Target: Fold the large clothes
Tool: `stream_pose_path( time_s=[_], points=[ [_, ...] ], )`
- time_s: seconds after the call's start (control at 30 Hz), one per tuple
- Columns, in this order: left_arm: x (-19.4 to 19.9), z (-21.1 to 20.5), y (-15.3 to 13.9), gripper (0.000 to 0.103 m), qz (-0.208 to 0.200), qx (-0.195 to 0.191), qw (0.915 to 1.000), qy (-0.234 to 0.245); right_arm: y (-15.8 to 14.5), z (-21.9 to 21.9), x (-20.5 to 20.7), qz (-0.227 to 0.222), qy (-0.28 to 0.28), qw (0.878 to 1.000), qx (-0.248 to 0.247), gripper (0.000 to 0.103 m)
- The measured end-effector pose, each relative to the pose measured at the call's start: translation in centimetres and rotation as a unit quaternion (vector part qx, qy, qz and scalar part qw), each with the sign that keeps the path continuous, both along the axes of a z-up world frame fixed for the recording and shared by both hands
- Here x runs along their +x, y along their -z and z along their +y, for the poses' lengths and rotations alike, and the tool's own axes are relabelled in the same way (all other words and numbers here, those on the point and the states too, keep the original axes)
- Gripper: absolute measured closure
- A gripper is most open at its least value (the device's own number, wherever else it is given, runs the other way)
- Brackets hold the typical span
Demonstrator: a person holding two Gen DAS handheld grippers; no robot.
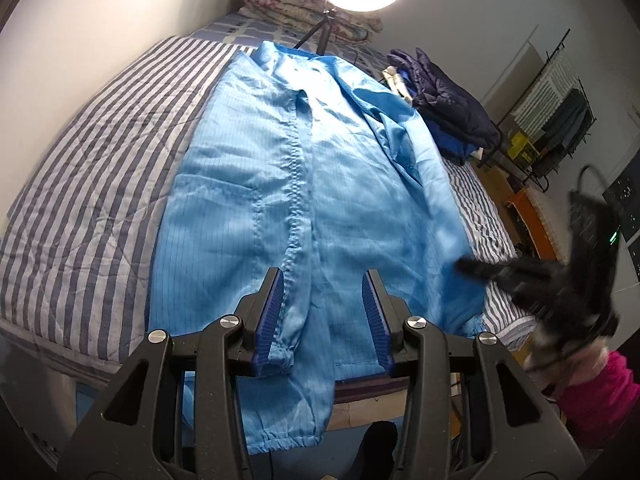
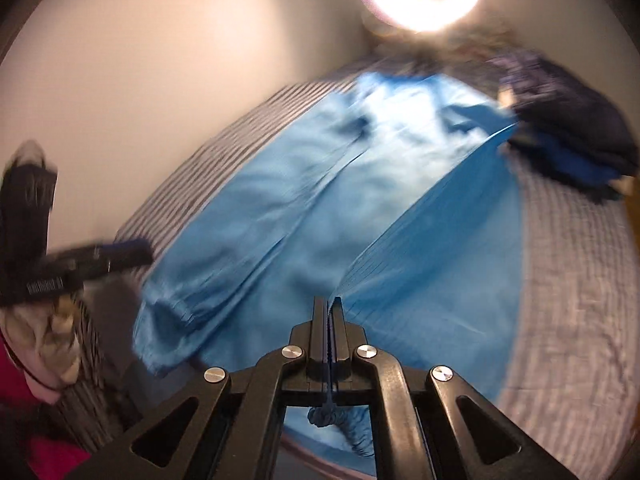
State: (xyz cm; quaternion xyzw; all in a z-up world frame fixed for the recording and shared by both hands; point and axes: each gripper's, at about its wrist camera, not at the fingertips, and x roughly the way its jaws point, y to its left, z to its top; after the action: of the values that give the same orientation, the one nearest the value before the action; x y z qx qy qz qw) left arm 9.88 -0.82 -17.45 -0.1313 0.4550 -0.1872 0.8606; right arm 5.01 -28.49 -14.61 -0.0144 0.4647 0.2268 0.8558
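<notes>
My right gripper (image 2: 329,312), jaws clamped on the blue garment's (image 1: 304,184) hem, left gripper (image 1: 326,312) half-open, empty above it; garment spread along the striped bed (image 1: 88,184), folding barely begun.

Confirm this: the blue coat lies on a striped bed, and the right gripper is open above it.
Wrong on one point: the right gripper is shut on the blue coat, as the right wrist view shows. The coat does lie on the striped bed.

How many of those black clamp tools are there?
2. The left gripper hovers open over the blue garment at the bed's near edge. The right gripper is pinching the garment's right side.
</notes>
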Motion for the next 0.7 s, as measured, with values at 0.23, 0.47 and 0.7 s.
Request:
stream_pose_path(
  time_s=[0.23,0.47,0.7],
  points=[
    [0.6,-0.4,1.5,0.062,0.021,-0.008,0.9997,0.008,5.6,3.2,-0.3,0.078,-0.064,0.995,-0.015,0.099],
    [2.8,-3.0,4.0,0.053,0.075,-0.050,0.9955,0.031,1.9,-1.8,-1.0,0.055,-0.041,0.995,0.070,0.065],
    [4.7,-7.8,6.9,0.051,0.136,-0.088,0.9847,0.064,0.3,-9.1,1.6,0.036,0.049,0.992,0.112,0.065]
  ],
)
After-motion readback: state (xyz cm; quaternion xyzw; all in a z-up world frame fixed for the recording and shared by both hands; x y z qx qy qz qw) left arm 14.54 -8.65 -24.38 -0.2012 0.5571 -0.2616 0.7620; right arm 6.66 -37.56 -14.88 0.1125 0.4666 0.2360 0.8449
